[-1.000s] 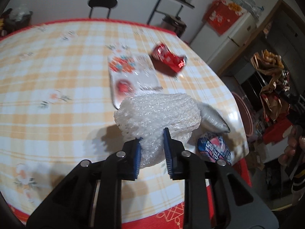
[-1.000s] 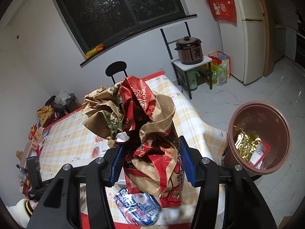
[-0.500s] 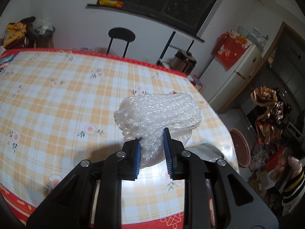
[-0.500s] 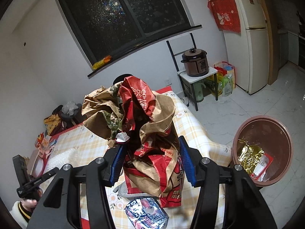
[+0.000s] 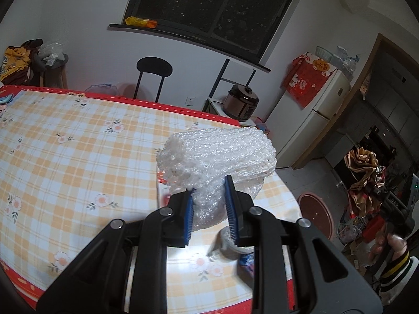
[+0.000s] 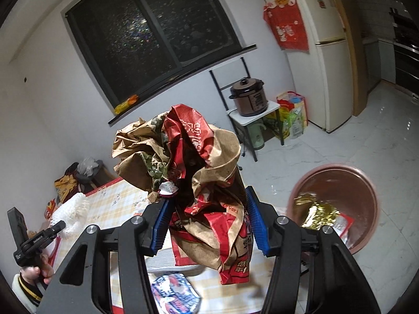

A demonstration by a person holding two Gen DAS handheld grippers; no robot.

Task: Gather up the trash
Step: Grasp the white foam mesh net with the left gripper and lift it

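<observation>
My left gripper is shut on a white bubble-wrap bundle and holds it in the air above the checked table. My right gripper is shut on a crumpled brown and red paper bag, held up beside the table's corner. The brown trash bin stands on the floor to the right with gold foil and a red wrapper inside; in the left wrist view the bin shows past the table's right edge. The bag and my right gripper show there at far right.
A blue and pink wrapper and a silver pouch lie on the table below the grippers. A black chair stands behind the table. A cooker on a small stand and a fridge stand by the wall.
My left gripper has lifted the bubble wrap off the table and tilted up toward the room. My right gripper has risen with the paper bag and swung a little toward the bin.
</observation>
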